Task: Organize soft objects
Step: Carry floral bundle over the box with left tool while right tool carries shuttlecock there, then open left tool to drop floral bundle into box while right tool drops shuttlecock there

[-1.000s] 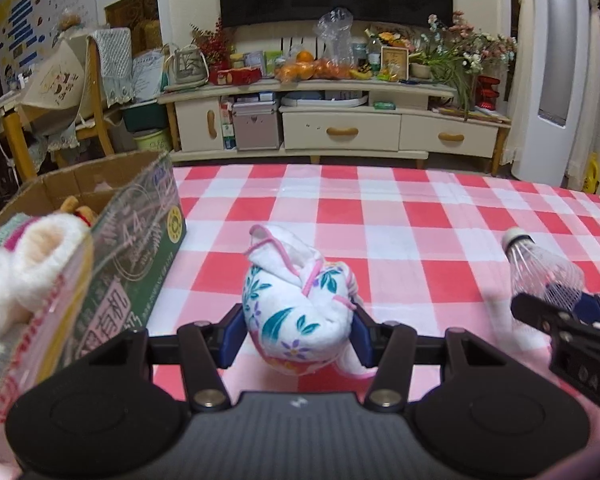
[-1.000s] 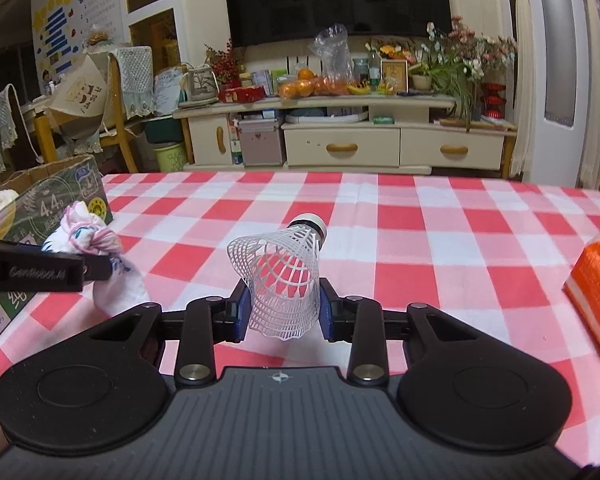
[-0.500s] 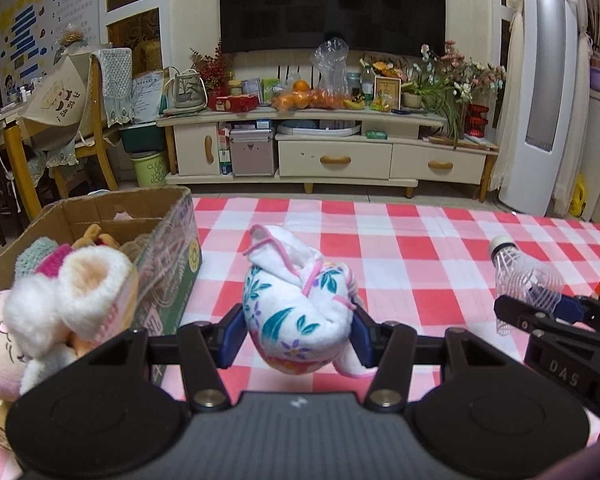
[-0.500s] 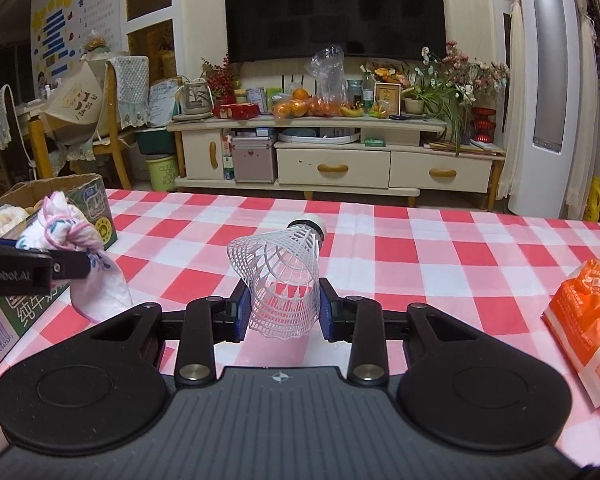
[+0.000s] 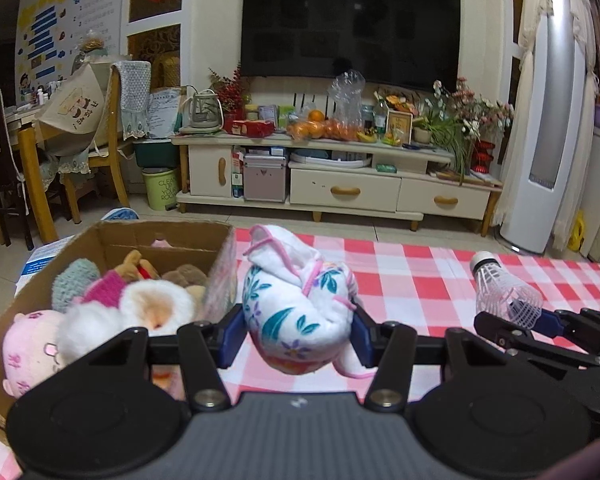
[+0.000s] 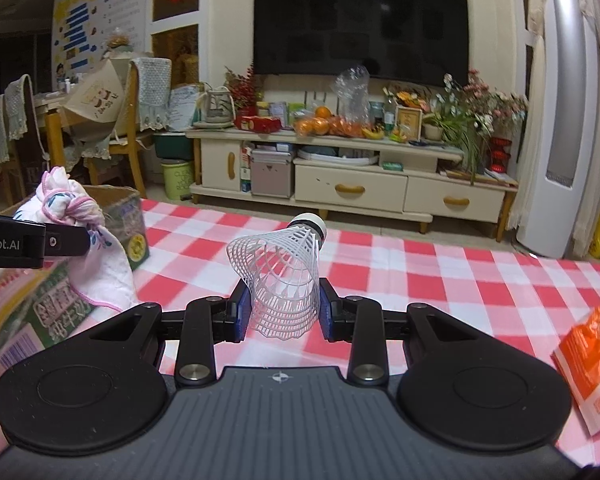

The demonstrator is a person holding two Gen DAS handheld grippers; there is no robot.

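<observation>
The knotted floral cloth (image 5: pixel 300 316) is hanging clamped in the left gripper (image 5: pixel 296 332), just beside the cardboard box's (image 5: pixel 220 280) right wall at the table's (image 5: pixel 420 280) left edge; the right gripper (image 6: pixel 284 312) is pinching a shuttlecock (image 6: pixel 288 272) above open checked tabletop; an orange packet (image 6: pixel 592 364) is lying near the right edge.

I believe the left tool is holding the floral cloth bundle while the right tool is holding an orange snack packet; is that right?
Not quite. The left tool does hold the floral cloth bundle, but the right tool is shut on a white plastic shuttlecock. The right wrist view shows the orange snack packet lying on the checked tablecloth.
</observation>
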